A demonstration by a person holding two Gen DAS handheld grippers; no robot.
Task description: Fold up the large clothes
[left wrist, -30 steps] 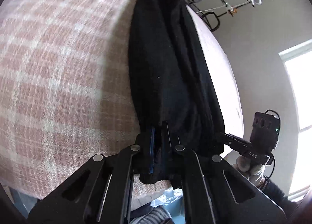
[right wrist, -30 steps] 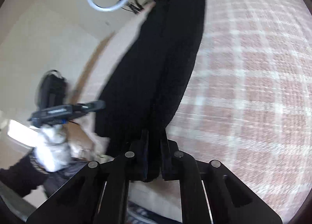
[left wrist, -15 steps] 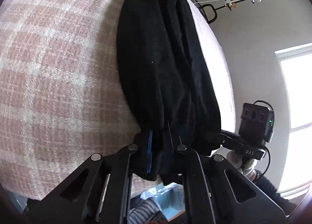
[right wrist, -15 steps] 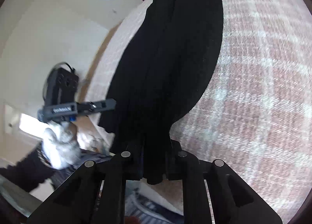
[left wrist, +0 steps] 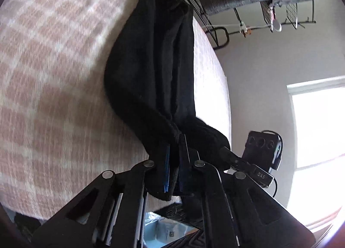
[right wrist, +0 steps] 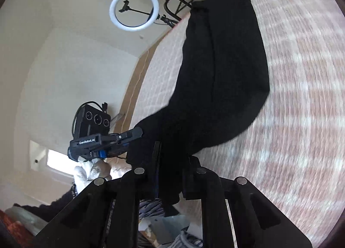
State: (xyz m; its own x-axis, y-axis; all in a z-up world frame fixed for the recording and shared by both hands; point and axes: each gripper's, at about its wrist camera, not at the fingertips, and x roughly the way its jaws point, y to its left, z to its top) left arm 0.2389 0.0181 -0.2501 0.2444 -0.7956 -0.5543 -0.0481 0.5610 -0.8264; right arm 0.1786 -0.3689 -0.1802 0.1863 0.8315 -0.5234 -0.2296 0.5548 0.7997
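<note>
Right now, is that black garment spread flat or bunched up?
Bunched lengthwise: the black garment lies in long folds on the checked surface, its near end pinched by both tongs.

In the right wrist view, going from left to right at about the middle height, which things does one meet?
Cream wall → left gripper with its camera box → black garment → pink checked cover.

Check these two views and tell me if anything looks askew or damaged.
Nothing looks damaged. The black garment lies bunched lengthwise on the plaid cover, not flat, its near end lifted and clamped by the left gripper and right gripper.
</note>
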